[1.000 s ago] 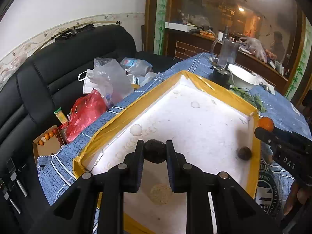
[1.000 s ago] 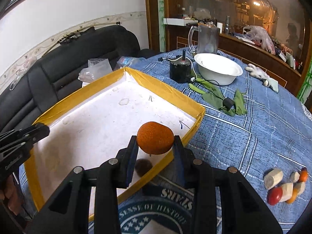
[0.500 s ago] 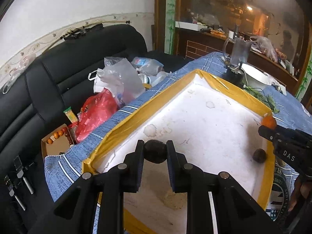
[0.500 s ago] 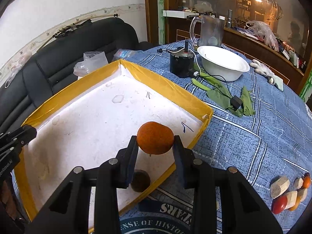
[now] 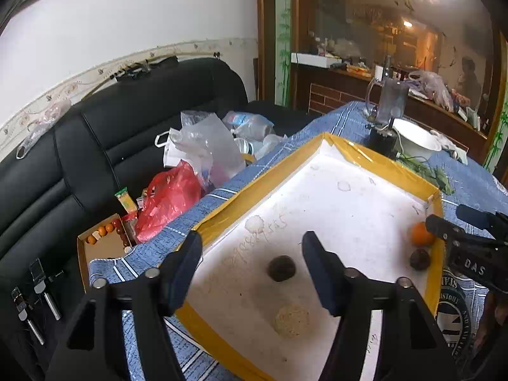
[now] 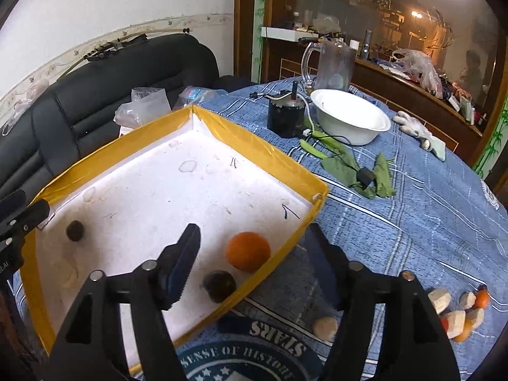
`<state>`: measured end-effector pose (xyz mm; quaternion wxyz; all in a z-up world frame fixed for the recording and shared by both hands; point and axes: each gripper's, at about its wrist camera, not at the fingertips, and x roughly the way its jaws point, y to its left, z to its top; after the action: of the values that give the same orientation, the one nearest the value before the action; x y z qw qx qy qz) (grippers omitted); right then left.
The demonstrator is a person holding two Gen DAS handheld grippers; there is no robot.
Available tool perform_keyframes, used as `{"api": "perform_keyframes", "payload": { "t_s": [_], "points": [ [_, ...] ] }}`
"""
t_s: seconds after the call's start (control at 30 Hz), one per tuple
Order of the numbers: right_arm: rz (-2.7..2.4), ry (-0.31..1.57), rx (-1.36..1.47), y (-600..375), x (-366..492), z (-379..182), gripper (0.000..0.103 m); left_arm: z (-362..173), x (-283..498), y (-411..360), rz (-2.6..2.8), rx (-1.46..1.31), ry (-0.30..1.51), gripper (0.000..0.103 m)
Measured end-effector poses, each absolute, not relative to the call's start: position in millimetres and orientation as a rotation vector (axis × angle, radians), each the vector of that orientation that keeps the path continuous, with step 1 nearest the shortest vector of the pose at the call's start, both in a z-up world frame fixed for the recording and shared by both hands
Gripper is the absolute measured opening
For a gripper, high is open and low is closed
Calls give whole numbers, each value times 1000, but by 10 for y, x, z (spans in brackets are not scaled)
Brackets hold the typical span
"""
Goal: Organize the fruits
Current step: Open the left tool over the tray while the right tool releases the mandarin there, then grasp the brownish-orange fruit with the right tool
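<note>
Orange (image 6: 248,250) loose on tray (image 6: 254,149) between wide right gripper (image 6: 254,250), dark fruit (image 5: 281,268) loose between wide left gripper (image 5: 252,262), another (image 6: 219,286) beside orange.

Left gripper (image 5: 252,273) wide open, both fingers spread across the lower half of its own view, nothing between them. Right gripper (image 6: 254,270) likewise wide open and empty, fingers filling its lower frame. Each shows in the other's view: right at the right edge, left at the left edge.
</note>
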<state>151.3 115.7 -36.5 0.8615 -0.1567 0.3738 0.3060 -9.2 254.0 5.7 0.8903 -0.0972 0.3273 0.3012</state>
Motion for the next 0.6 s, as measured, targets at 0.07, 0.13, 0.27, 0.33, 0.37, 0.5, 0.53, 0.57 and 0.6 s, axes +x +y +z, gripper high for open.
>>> {"api": "perform_keyframes", "payload": {
  "t_s": [0.07,0.13,0.27,0.33,0.37,0.5,0.53,0.57,0.6],
  "points": [
    [638,775,-328,1079,1469,-331,75,100,-121,2506,631,-192,665,77],
    [629,765,-324,975,1413,-296,81,139,-147,2473,638,-181,648,79],
    [608,757,-303,705,1317,-232,89,205,-187,2388,644,-166,627,83],
    [594,757,-279,534,1283,-197,94,233,-190,2335,650,-155,621,84],
    [581,759,-268,420,1259,-179,95,245,-190,2313,649,-153,621,84],
    [547,761,-247,72,1159,-133,101,310,-189,2167,625,-137,608,86],
    [539,762,-242,-39,1124,-127,102,327,-201,2120,612,-134,602,86],
    [525,763,-236,-177,1089,-129,102,342,-204,2069,597,-129,596,86],
    [508,766,-230,-298,1066,-137,103,350,-203,2023,586,-124,592,87]
  ]
}}
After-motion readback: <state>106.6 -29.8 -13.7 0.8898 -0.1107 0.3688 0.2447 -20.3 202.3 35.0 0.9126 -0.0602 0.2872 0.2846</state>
